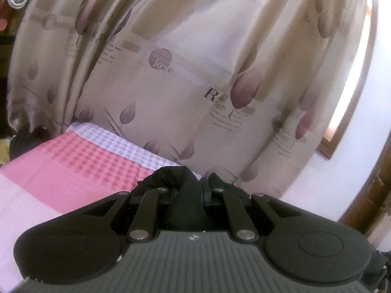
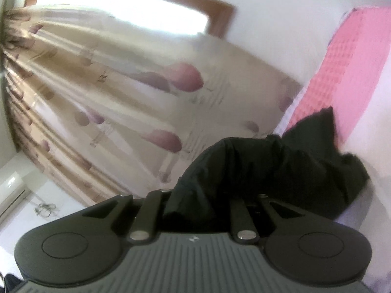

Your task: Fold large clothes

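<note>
A black garment [image 1: 182,183] bunches between the fingers of my left gripper [image 1: 193,190], which is shut on it above the pink and white checked bed cover [image 1: 73,166]. In the right wrist view the same black garment [image 2: 256,166] drapes over my right gripper [image 2: 207,200] and hides its fingertips; the gripper is shut on the cloth. The cloth stretches away to the right toward the pink bed cover [image 2: 342,73]. The right view is tilted and blurred.
A beige curtain with purple tulip prints [image 1: 195,61] hangs close behind the bed. A wood-framed window [image 2: 127,7] shines above the curtain [image 2: 110,97]. A white wall [image 1: 361,122] and brown door frame [image 1: 374,190] stand at right. An air conditioner [image 2: 12,190] is at far left.
</note>
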